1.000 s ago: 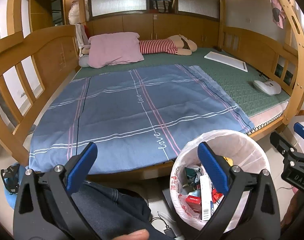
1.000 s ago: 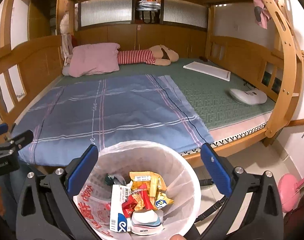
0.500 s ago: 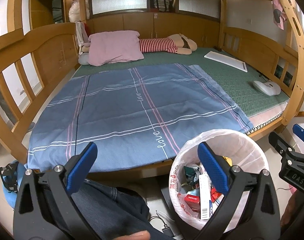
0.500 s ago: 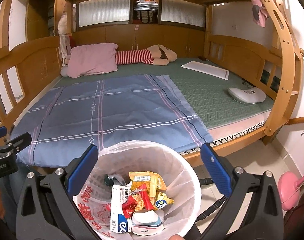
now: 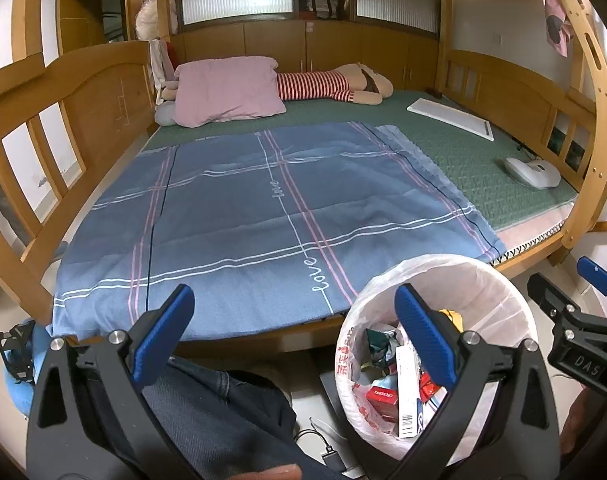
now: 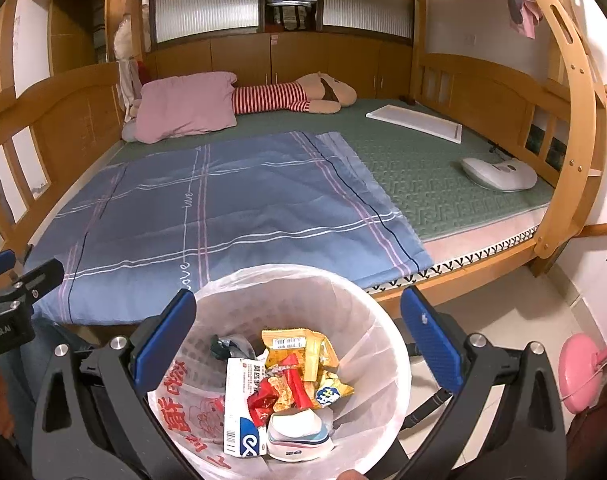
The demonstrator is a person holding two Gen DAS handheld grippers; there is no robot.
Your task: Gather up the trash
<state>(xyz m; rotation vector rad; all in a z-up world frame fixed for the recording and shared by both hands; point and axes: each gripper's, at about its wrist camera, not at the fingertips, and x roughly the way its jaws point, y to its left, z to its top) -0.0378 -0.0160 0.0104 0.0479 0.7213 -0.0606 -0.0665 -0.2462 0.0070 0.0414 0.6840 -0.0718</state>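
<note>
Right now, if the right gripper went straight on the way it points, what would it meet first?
Probably the blue sheet at the bed's near edge; the right gripper, open and empty, sits above the trash bin. Depth is unclear.

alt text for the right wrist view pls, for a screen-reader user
The open right gripper hovers empty above a white-lined trash bin holding snack wrappers and a carton. Beyond lies a wooden bunk bed with a blue plaid blanket, pink pillow and striped plush toy.

Both grippers are hanging level and pointing forward, side by side, and each is holding nothing. The left gripper (image 5: 293, 330) is standing with its blue-padded jaws spread wide, and the right gripper (image 6: 299, 334) is gaping just as wide. A leg in dark jeans (image 5: 223, 408) is showing below the left gripper.
</note>
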